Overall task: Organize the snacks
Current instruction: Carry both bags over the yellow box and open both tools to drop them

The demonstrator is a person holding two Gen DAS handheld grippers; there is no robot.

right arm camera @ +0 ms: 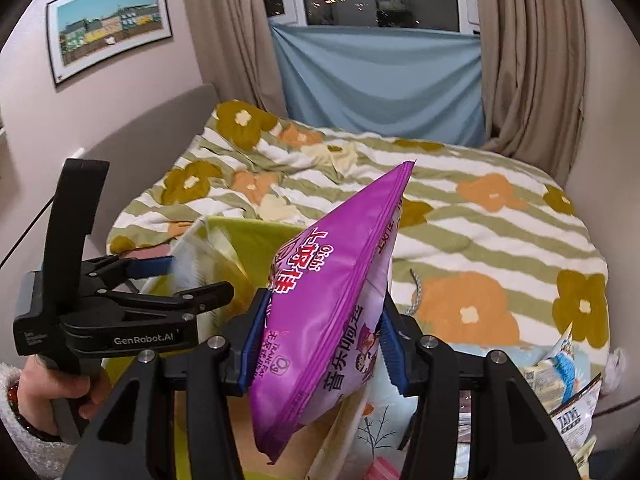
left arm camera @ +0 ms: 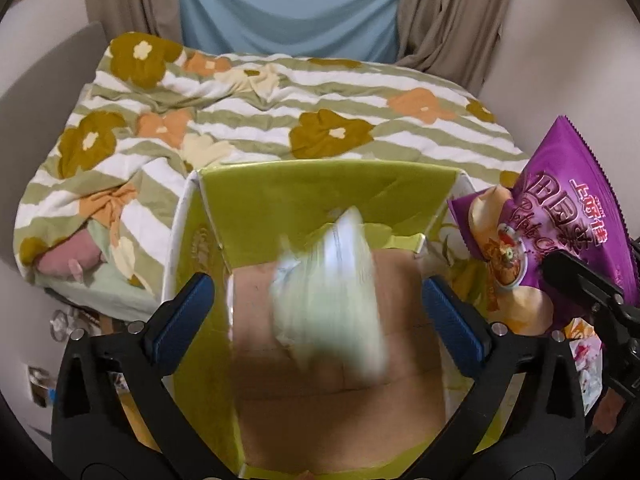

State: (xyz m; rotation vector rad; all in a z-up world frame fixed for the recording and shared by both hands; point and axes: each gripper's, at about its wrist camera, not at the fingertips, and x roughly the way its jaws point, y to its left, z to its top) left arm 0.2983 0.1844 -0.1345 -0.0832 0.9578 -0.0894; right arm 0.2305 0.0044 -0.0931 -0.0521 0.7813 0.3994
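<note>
- My left gripper [left arm camera: 318,300] hangs over the open box [left arm camera: 320,184], jaws spread wide and pressing on nothing.
- A pale green packet [left arm camera: 328,296] shows as a blur between the left fingers [left arm camera: 182,320], clear of both blue pads, over the brown floor of the box. I cannot tell whether it is in the air or already lying on the bottom.
- The box has yellow-green flaps and sits at the near edge of the bed, on the striped flower blanket [left arm camera: 280,108].
- My right gripper [right arm camera: 320,340] is clamped on a purple chip bag [right arm camera: 336,300]; both pads press into its sides, and the bag stands tilted with its sealed top pointing up and away from me.
- From the left wrist view that same purple bag is just to the right of the box, beside its right wall.
- From the right wrist view I see the left gripper to the left of the bag, held by a hand [right arm camera: 44,392] in a fuzzy white sleeve.
- More snack packets [right arm camera: 568,392] lie at the lower right on the bed, near the right gripper.
- Beyond the bed, a blue cloth [right arm camera: 380,80] hangs under the window between beige curtains [right arm camera: 524,60].
</note>
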